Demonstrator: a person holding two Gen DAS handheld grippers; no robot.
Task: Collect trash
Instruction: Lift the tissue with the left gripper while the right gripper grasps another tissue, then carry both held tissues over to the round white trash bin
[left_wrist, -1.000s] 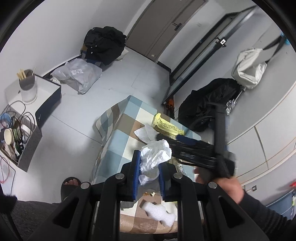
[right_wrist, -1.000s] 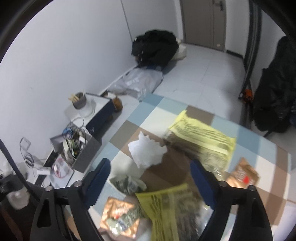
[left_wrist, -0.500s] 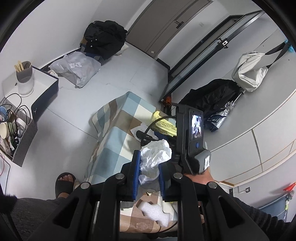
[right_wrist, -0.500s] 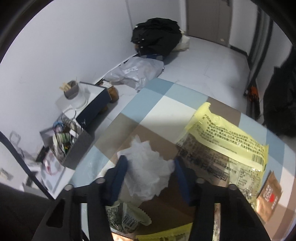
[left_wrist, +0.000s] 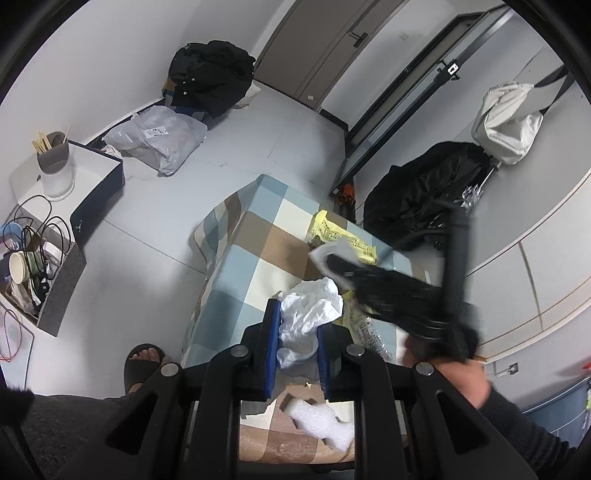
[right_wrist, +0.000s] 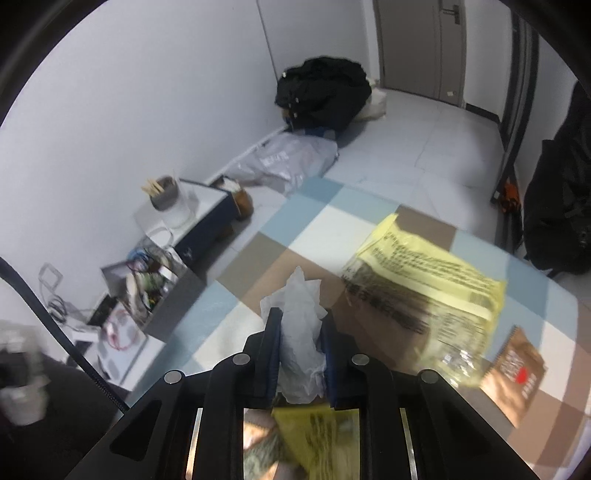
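Checked blue, white and brown tablecloth fills both views, littered with wrappers. Your right gripper has just been closing: a second ago its blue pads stood wide over the cloth with nothing between them, now they pinch the thin white crumpled tissue that lay at the middle of the table. Tissue sticks up past the fingertips toward 12 o'clock and looks lifted clear of the cloth, though I can't be sure.

Your left gripper hasn't changed: pads squeezed on a crumpled white paper wad, same as before.

So both hands are loaded; two pieces collected, neither binned, and no bin visible. Remaining on the table: large yellow printed plastic bag at 2 o'clock of the right gripper, small brown sachet at 4 o'clock, white foam scrap under the left gripper. Next job is likely dumping.
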